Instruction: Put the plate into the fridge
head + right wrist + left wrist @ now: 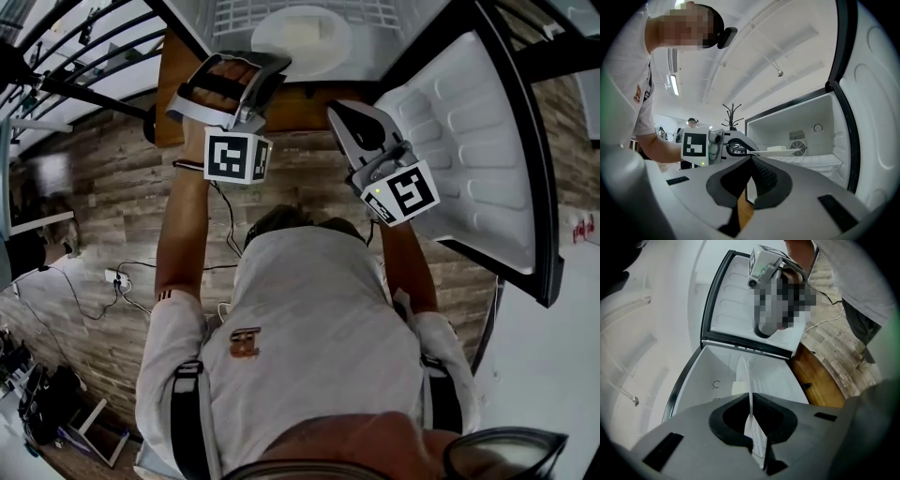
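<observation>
A white plate (300,39) with a pale block on it is held level just inside the open fridge (281,11). My left gripper (265,64) is shut on the plate's near rim. In the left gripper view the plate (749,399) runs edge-on between the jaws of that left gripper (752,427), pointing into the white fridge compartment (717,380). My right gripper (339,117) hovers to the right of the plate, shut with nothing in it. From the right gripper view (751,160) I see the left gripper (733,147) and the plate (776,152) above the fridge shelf.
The fridge door (469,141) stands swung open at the right, close to my right gripper. A brown wooden cabinet top (300,101) lies below the fridge opening. Cables (122,281) trail over the wood-pattern floor at the left.
</observation>
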